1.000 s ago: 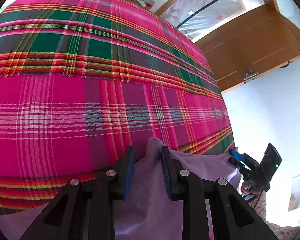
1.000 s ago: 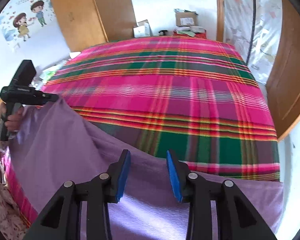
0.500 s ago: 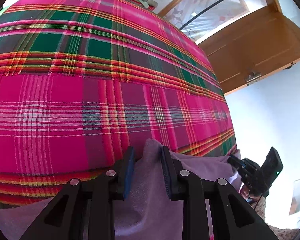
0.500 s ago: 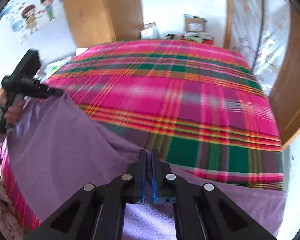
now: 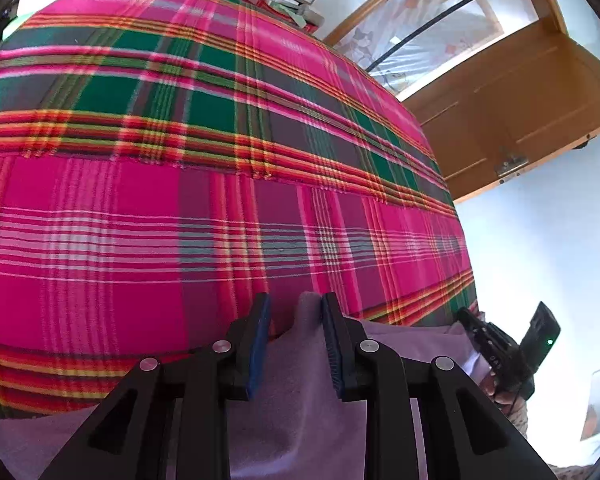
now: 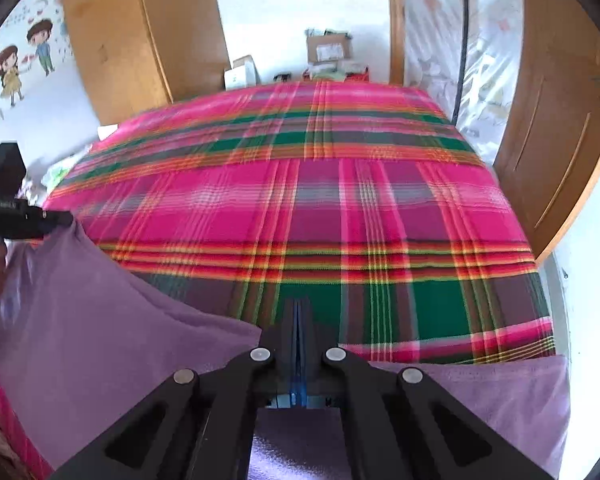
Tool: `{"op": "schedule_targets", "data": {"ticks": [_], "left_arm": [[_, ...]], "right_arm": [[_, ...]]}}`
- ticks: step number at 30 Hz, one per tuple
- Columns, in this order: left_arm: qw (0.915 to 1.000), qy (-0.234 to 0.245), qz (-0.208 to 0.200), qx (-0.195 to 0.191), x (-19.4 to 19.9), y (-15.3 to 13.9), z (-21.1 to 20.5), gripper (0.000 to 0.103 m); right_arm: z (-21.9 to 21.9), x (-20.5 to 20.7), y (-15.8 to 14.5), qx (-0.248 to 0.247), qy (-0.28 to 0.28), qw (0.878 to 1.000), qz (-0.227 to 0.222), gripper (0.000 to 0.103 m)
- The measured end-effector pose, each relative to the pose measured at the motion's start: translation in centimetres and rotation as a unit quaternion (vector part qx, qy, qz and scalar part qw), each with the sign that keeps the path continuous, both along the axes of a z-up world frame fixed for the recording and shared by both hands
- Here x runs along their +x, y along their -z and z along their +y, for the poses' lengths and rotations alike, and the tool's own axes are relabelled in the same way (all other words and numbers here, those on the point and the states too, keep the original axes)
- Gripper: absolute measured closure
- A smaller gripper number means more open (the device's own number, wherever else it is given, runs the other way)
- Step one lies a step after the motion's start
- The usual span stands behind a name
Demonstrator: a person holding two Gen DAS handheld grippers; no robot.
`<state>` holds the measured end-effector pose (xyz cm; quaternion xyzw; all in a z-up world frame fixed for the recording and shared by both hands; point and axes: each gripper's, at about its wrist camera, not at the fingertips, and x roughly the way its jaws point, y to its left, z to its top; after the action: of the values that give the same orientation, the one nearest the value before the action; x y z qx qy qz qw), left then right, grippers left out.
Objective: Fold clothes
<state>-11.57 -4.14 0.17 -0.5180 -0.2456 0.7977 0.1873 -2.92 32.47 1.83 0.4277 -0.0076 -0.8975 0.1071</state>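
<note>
The purple garment [image 6: 100,320] lies at the near edge of the bed [image 6: 380,216], spread over the pink and green plaid blanket [image 5: 140,220], with its far edge lifted off the blanket at two points. It looks like a soft, light knit: it sags in a smooth curve between the lifted points and drapes limply elsewhere, so it should bend anywhere and carry no shape of its own. A thin edge like this is best taken at corners or along the hem, where a pinch gathers little cloth and the rest hangs free.

The left gripper [image 5: 296,320] has its jaws partly apart, with a raised peak of purple cloth standing between them and lying against the right-hand pad; whether that pinch truly holds cannot be told from its own view. The right gripper [image 6: 299,320] has its jaws pressed fully together at the garment's far edge, apparently clamping the hem
</note>
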Motion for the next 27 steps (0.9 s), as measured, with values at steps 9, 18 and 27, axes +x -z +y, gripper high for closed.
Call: {"op": "schedule_targets", "data": {"ticks": [9,18,27], "left_arm": [[0.9950,-0.084,0.024,-0.048,3.5,-2.8,-7.2,0.076],[0.9772,-0.198,0.006,-0.076,9.0,-3.5,-16.5,0.076],[0.9645,-0.262,-0.025,-0.019,13.7,-1.1,-22.4,0.063]], "right_arm": [[-3.7,0.1,-2.7,-0.040,-0.042,0.998,0.027,0.093],[-12.8,-2.8,-2.0,-0.095,-0.169,0.981,-0.006,0.073],[-18.2,-5.9,0.3,-0.156,-0.212,0.963,-0.062,0.063]]}}
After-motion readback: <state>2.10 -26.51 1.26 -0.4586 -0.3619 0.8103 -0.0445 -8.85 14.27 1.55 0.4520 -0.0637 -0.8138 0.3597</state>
